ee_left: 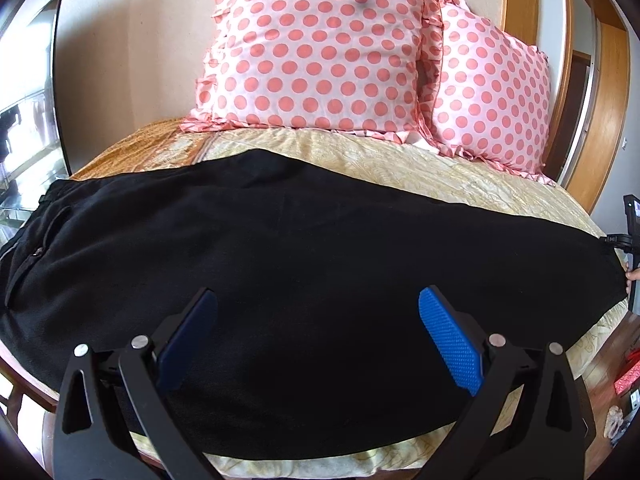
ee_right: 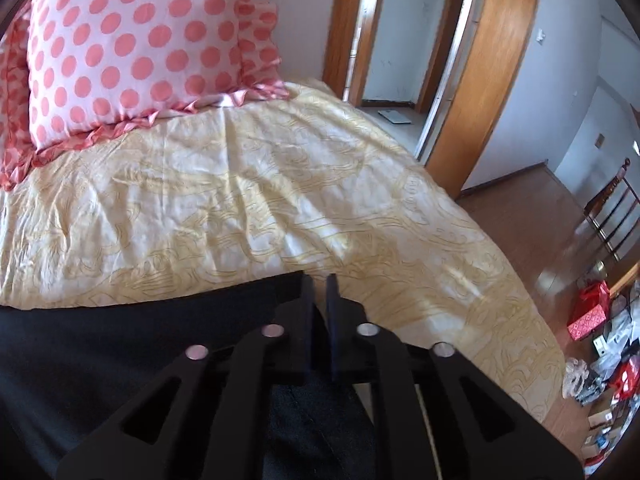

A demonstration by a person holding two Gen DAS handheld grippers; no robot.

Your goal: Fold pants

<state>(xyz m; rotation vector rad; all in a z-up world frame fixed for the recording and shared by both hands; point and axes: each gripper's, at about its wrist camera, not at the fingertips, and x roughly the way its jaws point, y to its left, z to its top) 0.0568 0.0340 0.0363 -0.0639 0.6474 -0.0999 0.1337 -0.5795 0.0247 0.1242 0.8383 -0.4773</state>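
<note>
Pants (ee_left: 304,264), black, are seen in the left wrist view laid flat across the near part of a bed (ee_left: 440,168), waistband toward the left and leg ends toward the right. The bed is covered by a pale yellow patterned sheet, and two pink polka-dot pillows (ee_left: 320,48) are propped against a beige wall at its head. The left tongs (ee_left: 318,312) are held spread wide above the fabric, with nothing between the blue pads (ee_left: 450,344). The right tongs (ee_left: 630,240) are glimpsed at the far right edge, by the leg ends. A wooden door frame (ee_left: 532,40) is seen behind the pillows.

In the right wrist view, the right tongs (ee_right: 319,292) are pressed together; whether cloth is pinched between them cannot be told. The pants (ee_right: 120,344) are shown lower left, on the creased sheet of the bed (ee_right: 240,200). One pillow (ee_right: 132,40) is shown upper left, a door frame (ee_right: 496,64) behind, and wooden floor (ee_right: 532,216) with scattered clutter (ee_right: 600,344) to the right.
</note>
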